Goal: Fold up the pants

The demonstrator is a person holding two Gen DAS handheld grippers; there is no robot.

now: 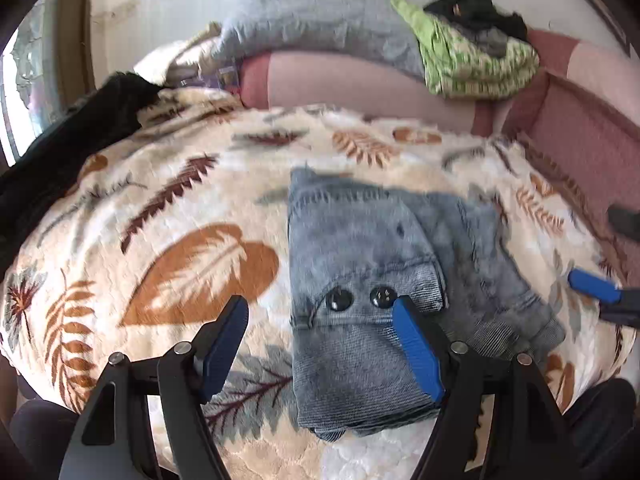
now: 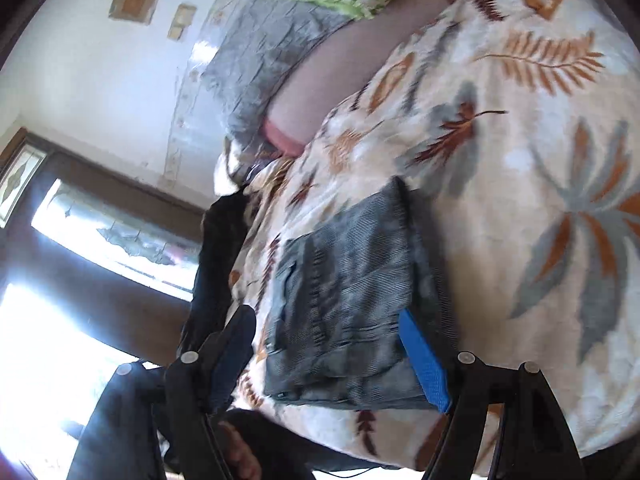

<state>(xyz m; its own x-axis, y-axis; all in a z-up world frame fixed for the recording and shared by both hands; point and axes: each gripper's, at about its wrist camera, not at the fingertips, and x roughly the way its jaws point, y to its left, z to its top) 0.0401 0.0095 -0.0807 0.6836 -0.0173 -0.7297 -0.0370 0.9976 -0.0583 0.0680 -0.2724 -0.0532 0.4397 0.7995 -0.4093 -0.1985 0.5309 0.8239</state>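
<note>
We find the pants [image 1: 360, 264] already gathered into a compact, layered bundle lying on the leaf-patterned blanket [image 1: 192, 208] of the bed, waistband and its two dark buttons [image 1: 360, 299] turned toward us; by our judgement the main folds are done, and what remains is little more than squaring a loose edge on the bundle's right side; our left gripper [image 1: 320, 320] hangs over the near end with its jaws spread wide and nothing between them; our right gripper [image 2: 324, 328] likewise stands agape, straddling the bundle's edge in its own view without pinching the cloth; we hold no fabric at present.
</note>
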